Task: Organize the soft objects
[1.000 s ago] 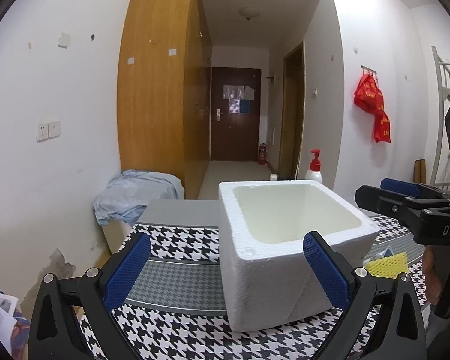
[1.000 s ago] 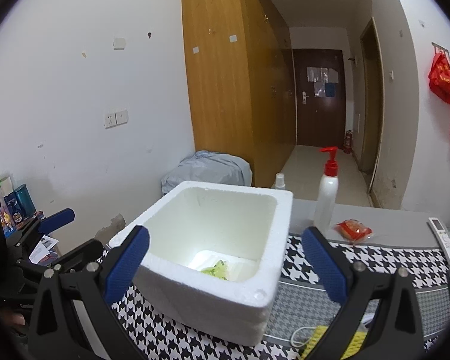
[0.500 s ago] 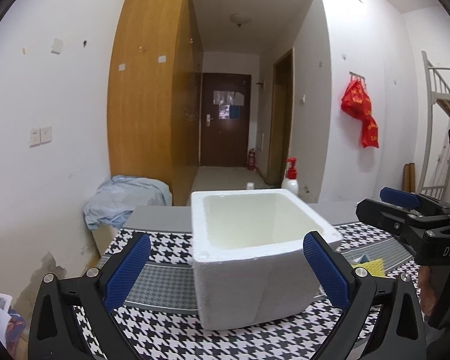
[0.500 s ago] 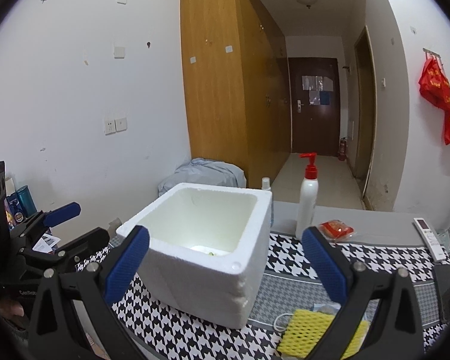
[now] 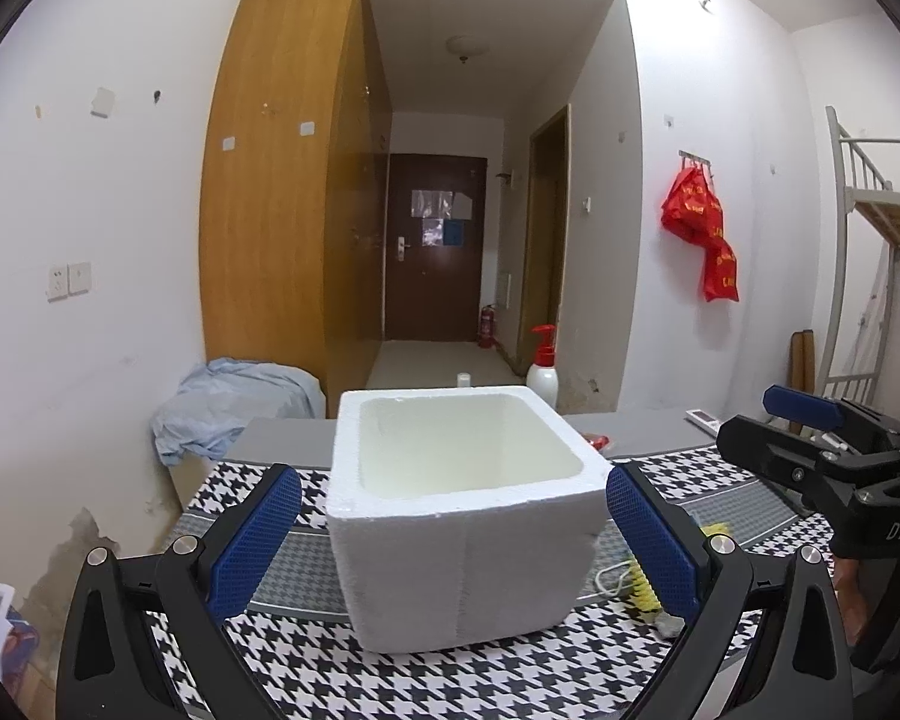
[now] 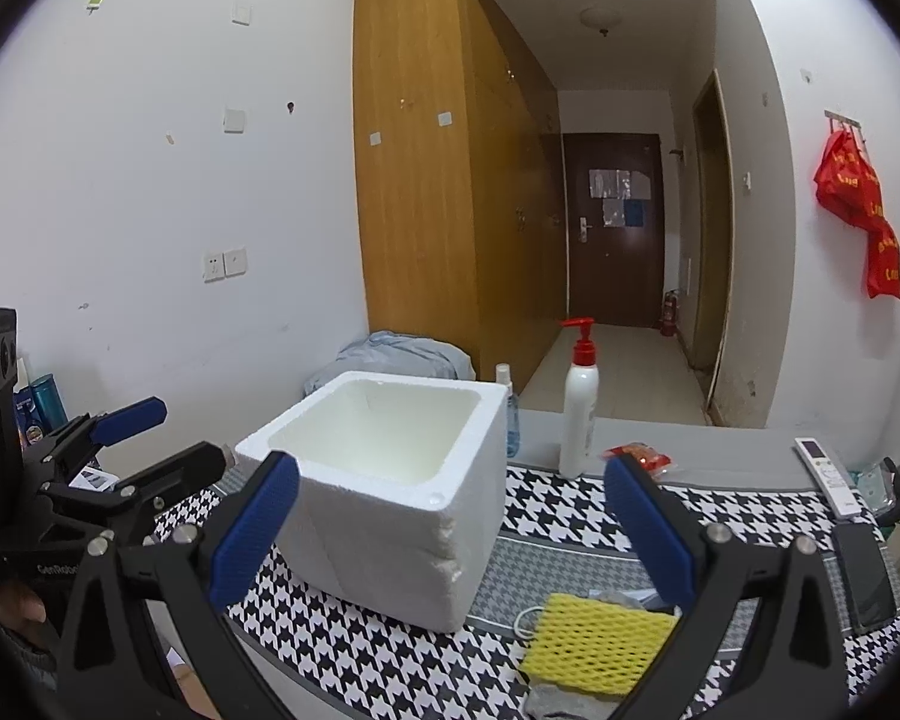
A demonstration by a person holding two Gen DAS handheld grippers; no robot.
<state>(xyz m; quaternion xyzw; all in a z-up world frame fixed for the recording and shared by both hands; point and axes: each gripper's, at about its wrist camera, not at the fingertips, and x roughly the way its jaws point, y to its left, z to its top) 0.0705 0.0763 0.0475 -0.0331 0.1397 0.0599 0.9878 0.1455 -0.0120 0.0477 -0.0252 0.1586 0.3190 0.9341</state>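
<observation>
Backed off — sponge (image 6: 600,639) below open jaws

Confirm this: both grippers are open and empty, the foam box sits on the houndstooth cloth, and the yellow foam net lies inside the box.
Wrong on the net. In the right wrist view the yellow foam net lies on the houndstooth cloth beside the foam box, not inside it. The rest holds.

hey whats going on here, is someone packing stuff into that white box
A person holds a two-finger gripper in each hand over a table with a houndstooth cloth. Both the left gripper and the right gripper have their jaws open and hold nothing. A white foam box sits open on the cloth; its bottom is not visible from here. A yellow foam net lies on the cloth beside the box, near the right gripper, not yet picked up.
</observation>
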